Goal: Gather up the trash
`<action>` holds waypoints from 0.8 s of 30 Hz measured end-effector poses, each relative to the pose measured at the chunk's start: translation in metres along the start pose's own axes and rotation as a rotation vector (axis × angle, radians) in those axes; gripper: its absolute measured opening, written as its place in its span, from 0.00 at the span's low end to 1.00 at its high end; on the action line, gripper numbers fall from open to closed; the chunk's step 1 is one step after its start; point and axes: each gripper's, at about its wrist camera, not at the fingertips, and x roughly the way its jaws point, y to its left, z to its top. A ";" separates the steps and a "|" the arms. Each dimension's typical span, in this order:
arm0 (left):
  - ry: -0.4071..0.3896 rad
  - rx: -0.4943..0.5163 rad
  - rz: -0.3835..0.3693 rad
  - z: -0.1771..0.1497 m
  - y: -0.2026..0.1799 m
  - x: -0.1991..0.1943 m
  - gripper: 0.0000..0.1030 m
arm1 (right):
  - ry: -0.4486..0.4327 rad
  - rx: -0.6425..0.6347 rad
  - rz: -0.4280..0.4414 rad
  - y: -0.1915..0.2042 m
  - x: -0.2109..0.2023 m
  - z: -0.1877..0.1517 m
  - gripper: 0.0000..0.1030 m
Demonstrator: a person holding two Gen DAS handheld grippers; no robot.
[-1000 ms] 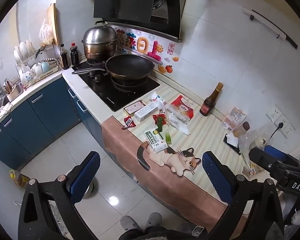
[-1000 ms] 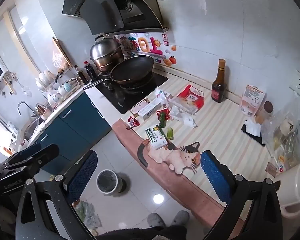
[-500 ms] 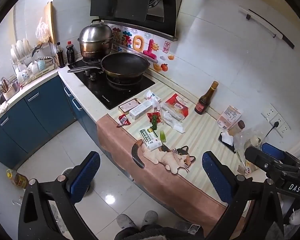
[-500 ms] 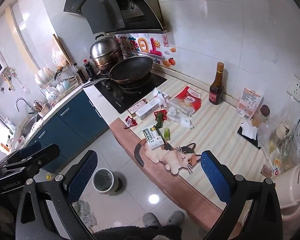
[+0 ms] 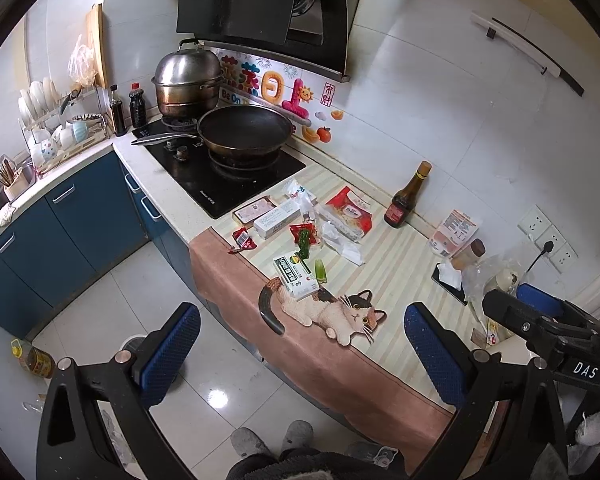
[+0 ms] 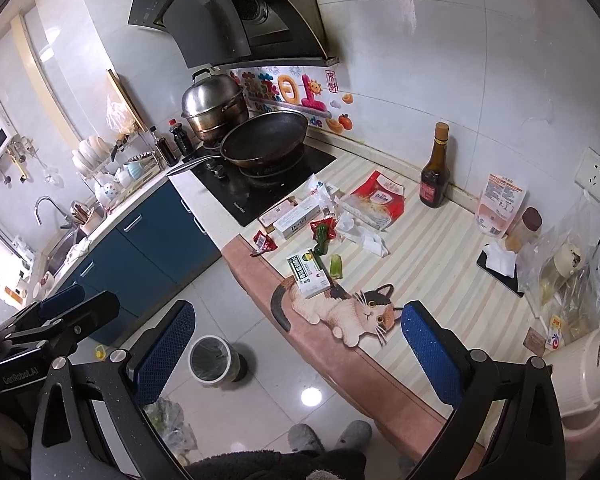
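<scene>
along the near edge of the striped counter mat [image 6: 432,276] lies open tiled floor [image 6: 260,336] holding a small bin [image 6: 212,358]. wrappers [image 6: 324,232] cluster mid-counter, far from both tools. left gripper [image 5: 300,344] and right gripper [image 6: 296,342] hang wide apart, empty.

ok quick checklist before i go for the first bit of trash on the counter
1. Left gripper open and empty: ok.
2. Right gripper open and empty: ok.
3. Trash bin upright on the floor, mouth open: ok.
4. Green-and-white box at the counter edge, nothing on top: ok.
5. Red wrapper lies apart from the box: ok.
6. Whether the box is empty: cannot tell.
</scene>
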 end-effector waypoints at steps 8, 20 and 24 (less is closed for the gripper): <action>0.001 -0.002 -0.001 -0.002 0.000 0.000 1.00 | 0.013 -0.002 0.018 -0.003 0.004 -0.002 1.00; 0.005 -0.002 -0.008 -0.009 0.001 -0.002 1.00 | 0.017 -0.011 0.034 0.001 0.005 -0.005 1.00; 0.006 -0.002 -0.011 -0.015 0.003 -0.004 1.00 | 0.018 -0.014 0.040 0.001 0.005 -0.008 1.00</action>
